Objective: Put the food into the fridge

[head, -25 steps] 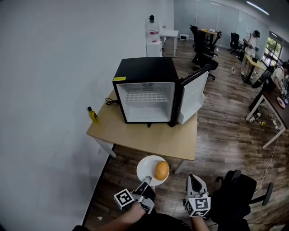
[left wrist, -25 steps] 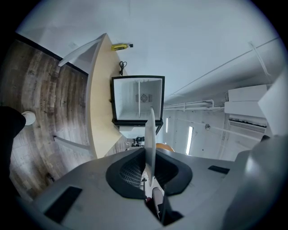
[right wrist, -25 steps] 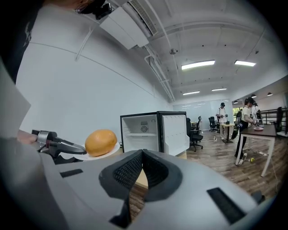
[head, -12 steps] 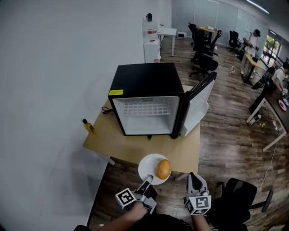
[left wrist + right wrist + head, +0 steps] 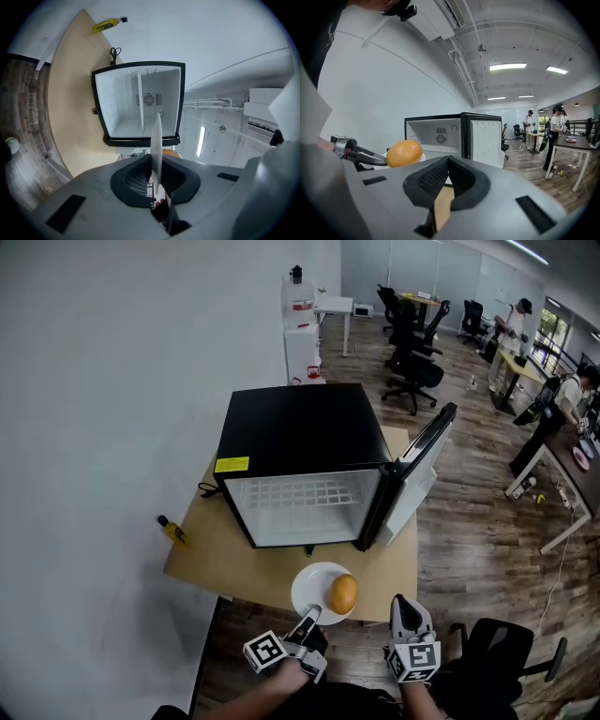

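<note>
Two grippers, held low at the near edge of the head view, on forearms reaching away side by side. Left gripper [image 5: 309, 615]: pointed level toward the fridge [image 5: 300, 432], jaws clamped on the near rim of a white plate [image 5: 305, 585], with the plate seen edge-on between the pads in the left gripper view. On the plate's right half, an orange [image 5: 344, 593], round and whole. Plate carried flat, in the head view overlapping the near edge of the wooden table [image 5: 211, 559]. Right gripper [image 5: 404, 608]: just right of the plate and apart from it, tipped slightly down, jaws together with nothing between them. Farther off, on the table, the black fridge, its door [image 5: 419, 479] swung open to the right, white inside with a wire shelf [image 5: 300, 493]. At the table's left edge, near the wall, a small yellow bottle [image 5: 172, 531]. Far right across the room, office chairs [image 5: 412, 371] and people [image 5: 560, 401] at desks.
</note>
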Motion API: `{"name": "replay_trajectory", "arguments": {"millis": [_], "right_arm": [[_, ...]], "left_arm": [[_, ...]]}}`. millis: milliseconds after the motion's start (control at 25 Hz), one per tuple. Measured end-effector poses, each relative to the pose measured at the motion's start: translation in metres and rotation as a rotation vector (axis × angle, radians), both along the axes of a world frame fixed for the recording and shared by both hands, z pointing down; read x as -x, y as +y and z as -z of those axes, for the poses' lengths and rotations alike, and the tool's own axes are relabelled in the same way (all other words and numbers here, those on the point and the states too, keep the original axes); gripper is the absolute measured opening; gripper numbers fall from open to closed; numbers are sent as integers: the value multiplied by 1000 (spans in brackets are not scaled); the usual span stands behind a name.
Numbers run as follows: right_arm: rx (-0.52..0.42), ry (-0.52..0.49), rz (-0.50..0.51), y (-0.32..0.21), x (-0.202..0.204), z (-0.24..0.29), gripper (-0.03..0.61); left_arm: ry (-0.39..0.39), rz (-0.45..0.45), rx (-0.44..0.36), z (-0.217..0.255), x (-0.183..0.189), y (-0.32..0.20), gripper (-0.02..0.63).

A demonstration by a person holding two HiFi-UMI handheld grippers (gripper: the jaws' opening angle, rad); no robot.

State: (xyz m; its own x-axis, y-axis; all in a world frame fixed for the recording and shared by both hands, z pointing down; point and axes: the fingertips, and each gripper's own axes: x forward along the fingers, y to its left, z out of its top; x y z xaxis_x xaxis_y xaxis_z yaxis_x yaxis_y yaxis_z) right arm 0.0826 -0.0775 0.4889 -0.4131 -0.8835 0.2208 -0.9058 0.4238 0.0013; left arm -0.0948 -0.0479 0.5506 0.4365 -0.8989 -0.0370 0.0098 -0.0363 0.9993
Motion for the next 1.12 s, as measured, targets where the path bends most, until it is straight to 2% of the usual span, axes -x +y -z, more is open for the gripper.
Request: {"name": "replay_trajectory", "arguments": {"millis": [160, 320, 560, 920, 1120], "right_arm": [[-2, -2, -10, -30, 12, 0, 60], [-10, -7, -19, -55, 21, 2, 60], [2, -7, -7, -80, 32, -5, 60], [15, -8, 37, -118, 32, -34, 60], [35, 4, 45, -138, 29, -44, 60]], "left_arm": [[-12, -35, 23, -10, 10, -28, 32], [-6, -29, 33, -14, 22, -58, 32], [-54, -36, 38, -35, 34, -99, 32], [-8, -22, 42, -74, 30, -151, 31], [-73, -23, 43, -93, 28, -172, 31]]}}
